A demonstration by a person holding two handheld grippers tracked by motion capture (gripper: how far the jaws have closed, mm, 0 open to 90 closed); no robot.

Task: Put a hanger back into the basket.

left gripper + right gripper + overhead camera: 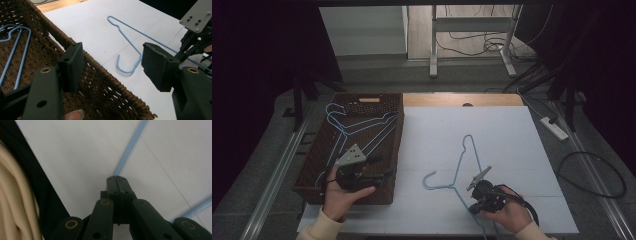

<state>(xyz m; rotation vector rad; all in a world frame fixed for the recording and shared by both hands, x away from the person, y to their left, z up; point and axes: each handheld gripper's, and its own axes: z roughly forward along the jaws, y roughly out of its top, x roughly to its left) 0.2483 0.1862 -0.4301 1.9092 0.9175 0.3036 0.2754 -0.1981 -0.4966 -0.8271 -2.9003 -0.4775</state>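
White desk (512, 150) under dim light. One blue wire hanger (460, 165) at centre, clamped at 5 o'clock by right gripper (476, 199), jaws pressed together on wire. At 9 o'clock, wicker basket (394, 150) with two more blue hangers (357, 127); left gripper (382, 175) above rim, jaws apart. No readable writing.

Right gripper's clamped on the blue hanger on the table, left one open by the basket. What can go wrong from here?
1. The right gripper pinches the thin wire of the blue hanger near one end, so the hanger may swing or slip when lifted.
2. The hook could catch the woven basket rim going in.
3. Two hangers in the basket already overlap; another may tangle with them.
4. The left gripper hangs open over the rim, possibly in the path.
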